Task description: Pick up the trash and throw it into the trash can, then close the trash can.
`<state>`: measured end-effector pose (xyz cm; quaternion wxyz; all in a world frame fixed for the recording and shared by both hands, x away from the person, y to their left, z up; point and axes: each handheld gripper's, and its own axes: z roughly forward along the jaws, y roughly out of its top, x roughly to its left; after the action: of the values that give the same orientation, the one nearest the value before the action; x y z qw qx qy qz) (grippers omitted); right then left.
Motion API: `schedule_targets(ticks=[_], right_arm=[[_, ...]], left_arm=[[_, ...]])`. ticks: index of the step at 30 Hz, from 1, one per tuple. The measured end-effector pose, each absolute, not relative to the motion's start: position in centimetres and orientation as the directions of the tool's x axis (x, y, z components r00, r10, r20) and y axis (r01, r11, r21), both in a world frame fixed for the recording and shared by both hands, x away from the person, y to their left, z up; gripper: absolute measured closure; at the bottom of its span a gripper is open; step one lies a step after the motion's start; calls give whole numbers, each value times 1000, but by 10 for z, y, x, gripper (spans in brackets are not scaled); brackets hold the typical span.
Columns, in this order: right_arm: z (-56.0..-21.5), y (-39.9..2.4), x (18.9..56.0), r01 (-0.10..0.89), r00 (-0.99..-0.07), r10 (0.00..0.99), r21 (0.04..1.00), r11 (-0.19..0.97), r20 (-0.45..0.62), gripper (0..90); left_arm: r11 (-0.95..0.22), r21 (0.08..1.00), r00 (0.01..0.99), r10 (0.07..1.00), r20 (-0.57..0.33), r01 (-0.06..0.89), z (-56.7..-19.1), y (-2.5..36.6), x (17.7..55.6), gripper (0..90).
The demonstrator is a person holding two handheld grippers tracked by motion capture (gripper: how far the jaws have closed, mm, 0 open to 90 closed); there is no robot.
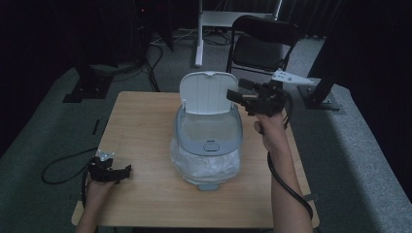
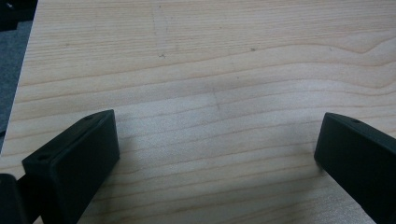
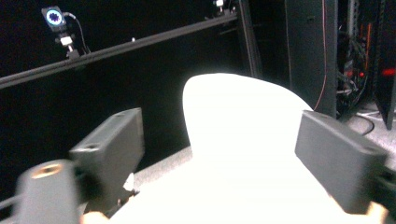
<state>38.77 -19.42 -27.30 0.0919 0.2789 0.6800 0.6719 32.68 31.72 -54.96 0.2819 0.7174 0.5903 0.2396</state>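
A small bin stands mid-table with its white lid (image 1: 208, 92) tipped up at the back, a grey rim (image 1: 180, 127) and a clear plastic liner (image 1: 206, 167) bulging around its body. My right gripper (image 1: 236, 90) hovers at the lid's right edge, pointing left, jaws wide open. In the right gripper view the bright lid (image 3: 243, 154) rises between and beyond the jaws of that gripper (image 3: 219, 123), and the pads do not press it. My left gripper (image 1: 124, 174) lies at the table's front left corner. It is open (image 2: 217, 126) over bare wood (image 2: 210, 56), with nothing between the jaws.
The wooden table (image 1: 141, 126) ends close to the left hand at the front left corner. Beyond its far edge stand a black folding chair (image 1: 262, 46), a white desk leg (image 1: 199, 34) and black stand feet (image 1: 85, 90). A cable (image 1: 58, 170) loops on the carpet at the left.
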Motion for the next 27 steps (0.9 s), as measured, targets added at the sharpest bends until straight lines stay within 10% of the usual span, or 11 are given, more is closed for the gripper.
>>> schedule_targets(ticks=[27], right_arm=[[-295, -247, 446, 417, -574, 717, 895, -159, 394, 140]], left_arm=[[-142, 687, 186, 983, 11, 712, -550, 317, 327, 7]])
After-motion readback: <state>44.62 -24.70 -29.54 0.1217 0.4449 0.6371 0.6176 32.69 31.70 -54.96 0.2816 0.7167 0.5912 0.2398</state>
